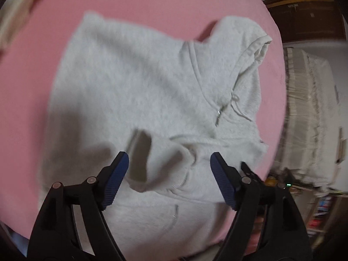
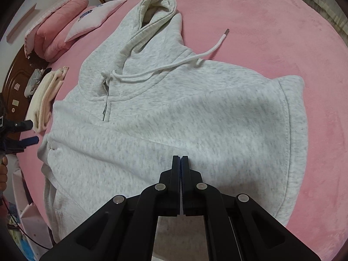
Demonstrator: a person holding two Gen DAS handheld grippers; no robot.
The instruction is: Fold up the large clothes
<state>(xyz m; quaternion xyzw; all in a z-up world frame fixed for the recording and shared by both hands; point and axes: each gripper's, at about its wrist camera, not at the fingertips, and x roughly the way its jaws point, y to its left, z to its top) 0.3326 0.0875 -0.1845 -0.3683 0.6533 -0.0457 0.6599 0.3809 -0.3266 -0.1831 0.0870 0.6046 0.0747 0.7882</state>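
A light grey hoodie (image 2: 174, 117) lies spread on a pink bed (image 2: 271, 32), hood (image 2: 158, 2) at the far end, drawstring (image 2: 208, 52) trailing onto the sheet. In the left wrist view the hoodie (image 1: 134, 82) is blurred, with a sleeve cuff (image 1: 152, 158) folded over the body. My left gripper (image 1: 168, 165) is open, hovering above that cuff and holding nothing; it also shows at the left edge of the right wrist view (image 2: 28, 132). My right gripper (image 2: 180, 159) is shut with its tips on or just above the hoodie's body; no cloth shows between the fingers.
Pink folded quilt (image 2: 58, 21) and a pillow (image 2: 97, 15) lie at the bed's far left. A cream folded cloth (image 2: 45, 95) lies beside the hoodie. A dark wooden headboard (image 2: 15, 82) stands at left. White bedding (image 1: 315, 113) and shelves (image 1: 322, 213) are beyond the bed's right edge.
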